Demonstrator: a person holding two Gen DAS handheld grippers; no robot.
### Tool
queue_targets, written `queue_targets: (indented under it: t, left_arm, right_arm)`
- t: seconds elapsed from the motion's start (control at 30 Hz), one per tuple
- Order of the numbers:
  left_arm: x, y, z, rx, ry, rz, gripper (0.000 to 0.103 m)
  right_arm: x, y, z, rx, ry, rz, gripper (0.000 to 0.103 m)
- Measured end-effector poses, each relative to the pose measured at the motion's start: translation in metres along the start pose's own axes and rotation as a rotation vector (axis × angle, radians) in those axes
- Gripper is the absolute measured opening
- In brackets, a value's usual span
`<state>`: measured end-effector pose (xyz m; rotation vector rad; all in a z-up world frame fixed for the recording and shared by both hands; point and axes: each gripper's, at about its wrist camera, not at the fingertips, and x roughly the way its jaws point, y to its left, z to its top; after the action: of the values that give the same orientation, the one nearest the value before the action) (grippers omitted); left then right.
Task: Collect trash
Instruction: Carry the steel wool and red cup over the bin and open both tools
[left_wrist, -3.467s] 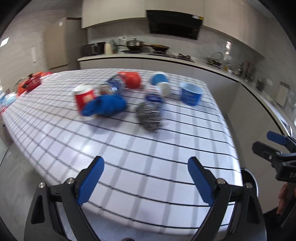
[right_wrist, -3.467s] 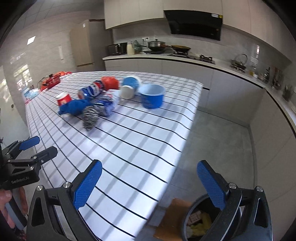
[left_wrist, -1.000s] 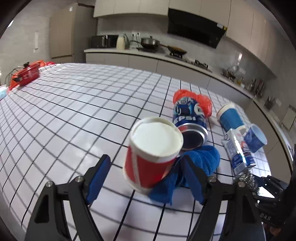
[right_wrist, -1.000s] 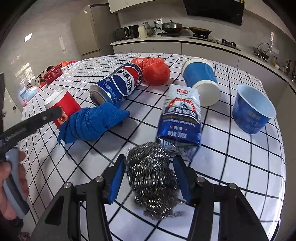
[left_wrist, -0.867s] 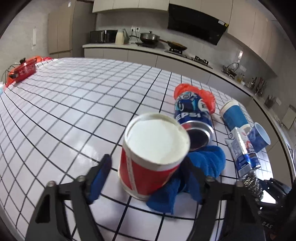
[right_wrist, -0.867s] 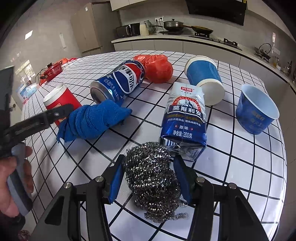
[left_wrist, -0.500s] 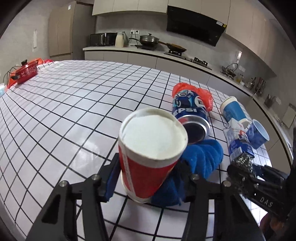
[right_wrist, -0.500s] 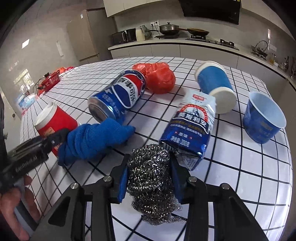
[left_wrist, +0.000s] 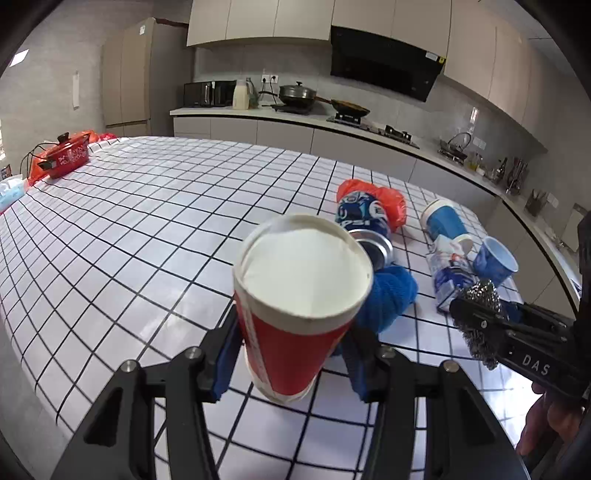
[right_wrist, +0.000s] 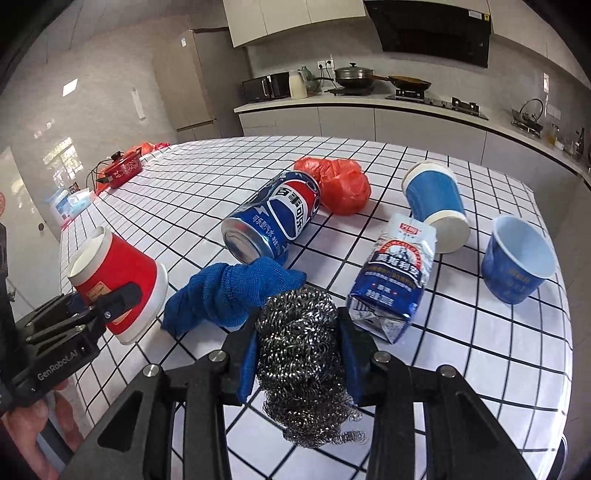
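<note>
Fingers (right_wrist: 251, 354) still squeezing steel wool (right_wrist: 299, 343).

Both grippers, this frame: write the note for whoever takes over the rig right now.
Left gripper: shut on the red paper cup, tilted, just off the table.
Right gripper: jaws closing on the steel wool scourer.
On the checked table: blue cloth, Pepsi can on its side, red plastic bag, blue milk carton, blue paper cup lying down, blue bowl upright.
Done: two items gripped.
Left: bin both, then collect the rest. No bin in view.
</note>
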<state>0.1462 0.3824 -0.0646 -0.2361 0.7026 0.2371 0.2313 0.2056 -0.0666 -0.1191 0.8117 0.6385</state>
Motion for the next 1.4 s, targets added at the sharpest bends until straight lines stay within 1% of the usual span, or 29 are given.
queue_targets:
  t: [0.17, 0.33, 0.53, 0.7, 0.9, 1.17, 1.4]
  left_arm:
    - [-0.015, -0.018, -0.004, 0.018, -0.011, -0.02, 0.051]
    - [-0.027, -0.048, -0.008, 0.048, -0.02, -0.054, 0.051]
    - [-0.041, -0.086, -0.019, 0.089, -0.025, -0.095, 0.051]
    - [-0.054, -0.125, -0.031, 0.13, -0.023, -0.132, 0.051]
    - [-0.071, -0.184, -0.046, 0.192, -0.025, -0.192, 0.051]
    - [-0.085, -0.269, -0.072, 0.278, -0.002, -0.292, 0.051]
    - [-0.094, -0.332, -0.092, 0.335, 0.021, -0.359, 0.051]
  right_arm:
    - [-0.024, -0.009, -0.008, 0.002, -0.022, -0.016, 0.04]
    - [-0.049, -0.027, -0.015, 0.02, -0.043, -0.038, 0.04]
    - [-0.091, -0.058, -0.029, 0.047, -0.079, -0.065, 0.04]
    - [-0.128, -0.09, -0.049, 0.079, -0.104, -0.091, 0.04]
    - [-0.177, -0.141, -0.082, 0.133, -0.125, -0.151, 0.04]
    - [-0.241, -0.221, -0.136, 0.225, -0.13, -0.255, 0.04]
    - [-0.284, -0.273, -0.181, 0.283, -0.125, -0.319, 0.04]
